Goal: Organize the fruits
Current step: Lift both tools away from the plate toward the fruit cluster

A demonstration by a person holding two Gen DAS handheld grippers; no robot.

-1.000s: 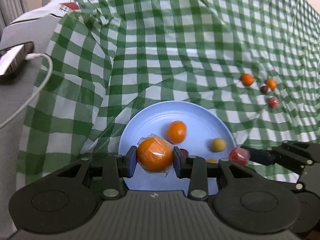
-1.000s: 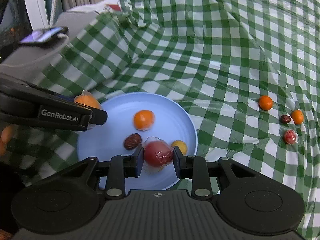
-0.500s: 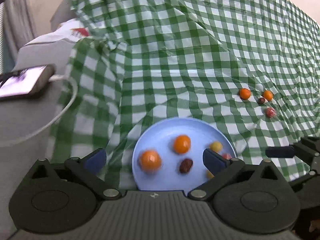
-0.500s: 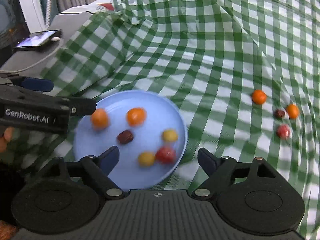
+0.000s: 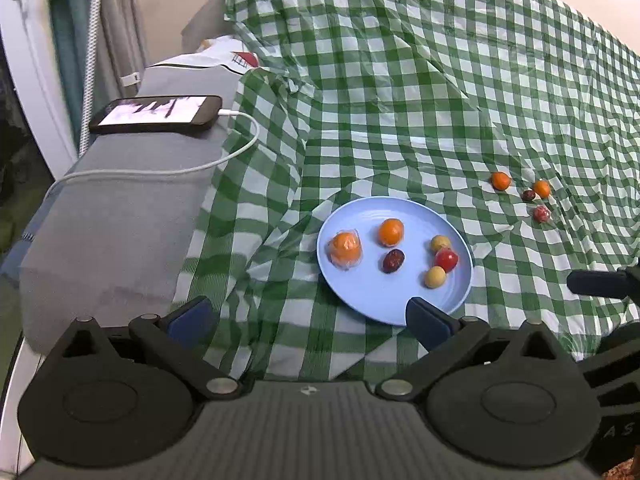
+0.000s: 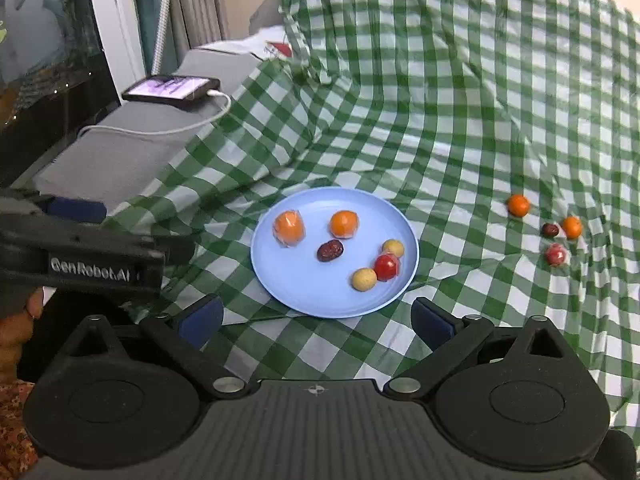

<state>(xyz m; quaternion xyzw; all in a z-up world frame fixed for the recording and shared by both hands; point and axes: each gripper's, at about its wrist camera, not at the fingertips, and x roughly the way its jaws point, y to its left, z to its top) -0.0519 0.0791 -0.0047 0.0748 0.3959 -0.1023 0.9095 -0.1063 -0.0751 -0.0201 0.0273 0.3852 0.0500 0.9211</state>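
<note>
A light blue plate [image 5: 360, 300] [image 6: 304, 296] lies on the green checked cloth. It holds a wrapped orange [image 5: 345, 249] [image 6: 288, 227], a bare orange [image 5: 391, 232] [image 6: 343, 223], a dark date [image 5: 393, 261] [image 6: 330, 250], a red wrapped fruit [image 5: 446, 259] [image 6: 386, 267] and two yellow fruits [image 5: 435, 277] [image 6: 363, 279]. To the right on the cloth lie two small oranges [image 5: 501, 180] [image 6: 518, 205], a date [image 6: 549, 229] and a red fruit [image 6: 555, 255]. My left gripper [image 5: 310, 318] and right gripper [image 6: 316, 320] are open and empty, held back from the plate's near edge.
A phone [image 5: 156, 114] [image 6: 172, 87] on a white charging cable [image 5: 168, 170] lies on a grey cushion [image 5: 108, 232] to the left of the cloth. The left gripper's arm [image 6: 80, 256] shows at the left of the right wrist view.
Both grippers opened and dropped their fruit onto the plate: the wrapped orange from the left, the red wrapped fruit from the right. Both then pulled back and up from the plate.
</note>
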